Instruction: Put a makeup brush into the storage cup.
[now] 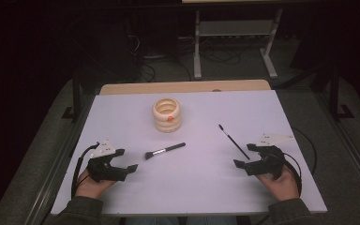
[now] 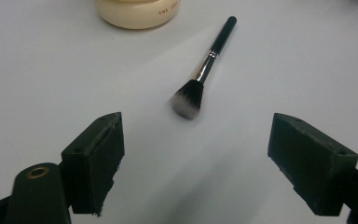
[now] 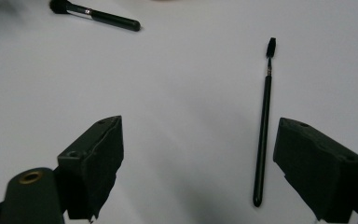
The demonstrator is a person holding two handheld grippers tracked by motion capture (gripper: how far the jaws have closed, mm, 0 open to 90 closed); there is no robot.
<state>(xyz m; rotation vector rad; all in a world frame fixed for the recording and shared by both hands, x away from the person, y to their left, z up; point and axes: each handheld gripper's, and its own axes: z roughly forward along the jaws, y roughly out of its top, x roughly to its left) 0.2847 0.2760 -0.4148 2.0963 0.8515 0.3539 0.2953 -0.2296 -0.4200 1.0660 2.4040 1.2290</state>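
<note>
I see a matte white table top [image 1: 122,117] with a cream holder [image 1: 167,115] of stacked rounded rings, smooth and glossy, standing toward the far middle. A fluffy-headed brush [image 2: 204,67], black handle with a shiny metal ferrule, lies flat just ahead of my left gripper [image 2: 196,154], bristles nearest it and handle pointing toward the holder. My left gripper is spread wide with nothing in it. A thin black wand brush [image 3: 263,126] lies just inside my right gripper's [image 3: 198,158] jaw; that gripper gapes too, gripping nothing. Bare table lies between the two brushes, and both hands rest near the table's near edge.
</note>
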